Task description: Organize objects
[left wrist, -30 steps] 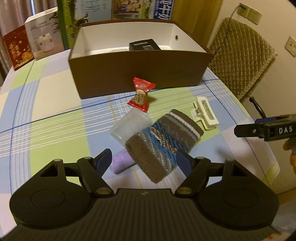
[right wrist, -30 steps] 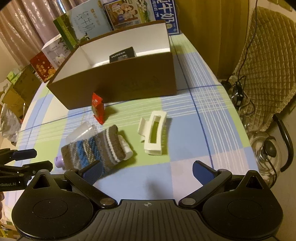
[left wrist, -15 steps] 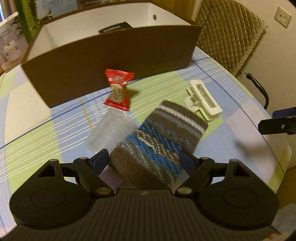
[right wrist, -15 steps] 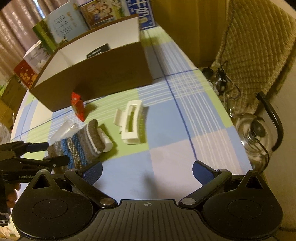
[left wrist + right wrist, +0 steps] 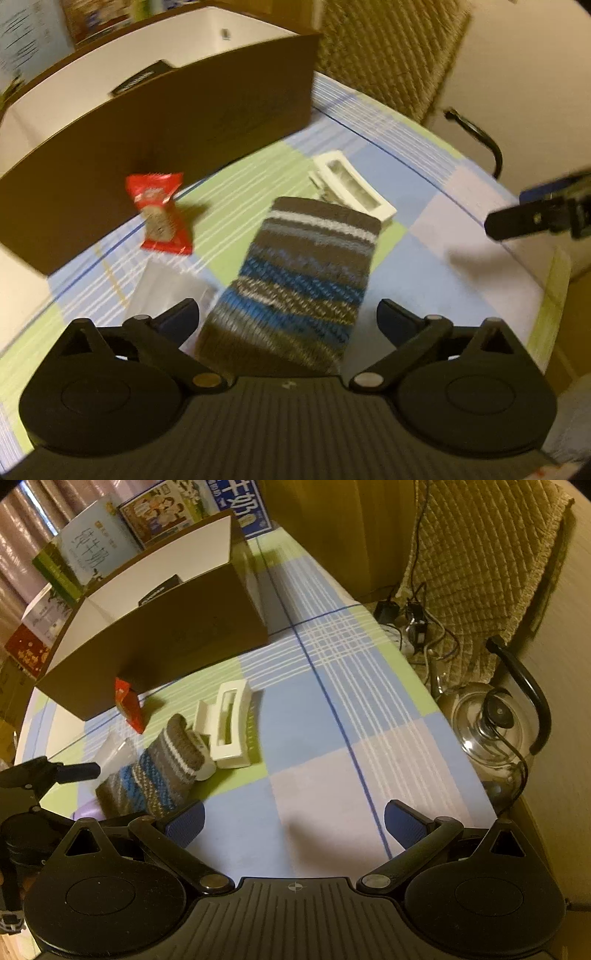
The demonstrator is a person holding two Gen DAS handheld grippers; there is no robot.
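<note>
Two spread-wide hand-held grippers, left (image 5: 286, 317), right (image 5: 293, 818), over checked tablecloth (image 5: 314, 709).

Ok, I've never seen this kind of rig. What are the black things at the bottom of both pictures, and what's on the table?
Those are hand-held two-finger grippers, one per hand, each with a camera looking along its fingers. In the left view, the left gripper is open around the striped knitted sleeve, not yet closed on it. The right gripper is open over bare tablecloth, holding nothing. Also on the table: a white hair claw, a red snack packet, a clear plastic piece and a brown box containing a black item.
</note>
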